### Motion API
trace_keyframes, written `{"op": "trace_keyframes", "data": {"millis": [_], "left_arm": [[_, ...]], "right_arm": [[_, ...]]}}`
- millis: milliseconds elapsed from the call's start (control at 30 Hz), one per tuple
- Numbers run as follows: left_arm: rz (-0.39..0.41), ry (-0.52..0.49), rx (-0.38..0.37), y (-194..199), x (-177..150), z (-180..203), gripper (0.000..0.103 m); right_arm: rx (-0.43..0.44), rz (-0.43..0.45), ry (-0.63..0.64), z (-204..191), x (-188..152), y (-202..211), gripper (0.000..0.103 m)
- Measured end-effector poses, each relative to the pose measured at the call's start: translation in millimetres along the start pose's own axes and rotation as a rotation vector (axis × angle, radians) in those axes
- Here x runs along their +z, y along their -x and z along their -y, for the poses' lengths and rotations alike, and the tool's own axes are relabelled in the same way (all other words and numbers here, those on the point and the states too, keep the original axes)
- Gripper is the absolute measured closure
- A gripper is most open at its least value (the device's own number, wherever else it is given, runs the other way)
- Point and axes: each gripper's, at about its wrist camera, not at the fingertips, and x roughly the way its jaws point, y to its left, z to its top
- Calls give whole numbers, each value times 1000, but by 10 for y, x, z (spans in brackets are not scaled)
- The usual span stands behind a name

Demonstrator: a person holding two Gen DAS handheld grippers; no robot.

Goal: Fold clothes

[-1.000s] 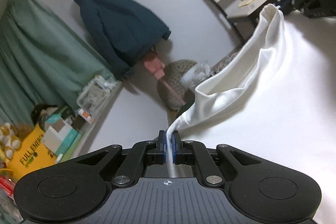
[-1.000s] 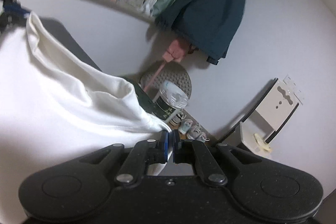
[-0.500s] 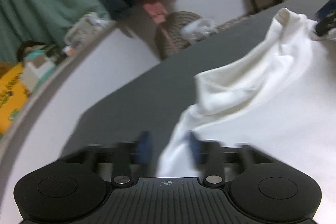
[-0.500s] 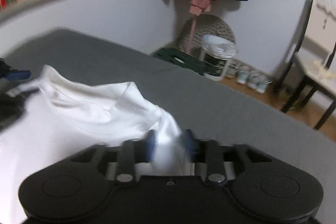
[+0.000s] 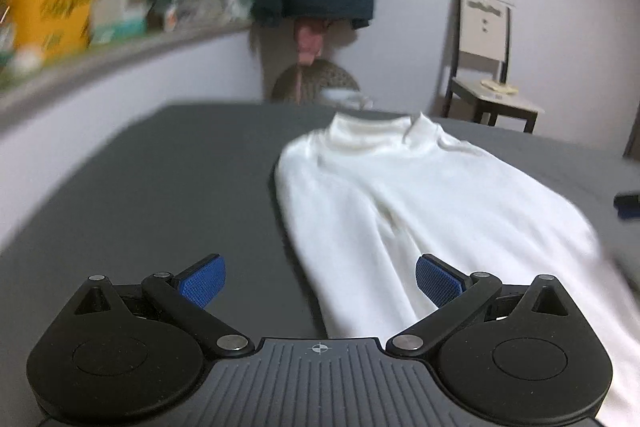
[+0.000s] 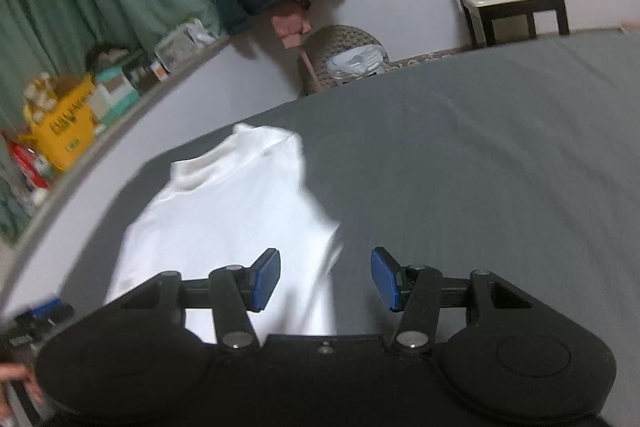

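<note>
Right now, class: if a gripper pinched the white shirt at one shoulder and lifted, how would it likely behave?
The white shirt would probably hang limp, not hold its shape: it lies draped with soft creases on the grey bed. It looks thin, so likely light. Being flat and soft, it should neither roll nor tip, though a push would probably bunch it.

Right gripper (image 6: 324, 277), jaws spread wide, above the near edge of a white turtleneck top (image 6: 228, 215) lying flat on a grey bed sheet (image 6: 480, 167); nothing held between blue pads (image 6: 264, 279).
</note>
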Motion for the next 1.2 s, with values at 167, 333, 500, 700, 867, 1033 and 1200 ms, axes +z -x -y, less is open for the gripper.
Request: {"op": "trace_keyframes", "data": {"millis": [167, 333, 500, 700, 867, 1033, 1200], "left_arm": [[-105, 181, -22, 186, -353, -293, 30], [-176, 176, -16, 382, -754, -269, 31], [-208, 129, -20, 340, -895, -65, 48], [-218, 2, 5, 380, -909, 233, 50], [-210, -42, 16, 510, -930, 362, 81], [-179, 23, 37, 600, -880, 198, 102], [-145, 124, 38, 700, -795, -63, 102]], "right_arm": [[120, -36, -9, -509, -467, 73, 53], [242, -75, 116, -953, -850, 51, 53], [343, -84, 204, -1211, -1106, 40, 53], [339, -89, 150, -988, -1063, -51, 53], [324, -96, 127, -949, -1112, -154, 53], [312, -106, 124, -916, -1135, -193, 53], [308, -110, 102, -884, -1128, -213, 53]]}}
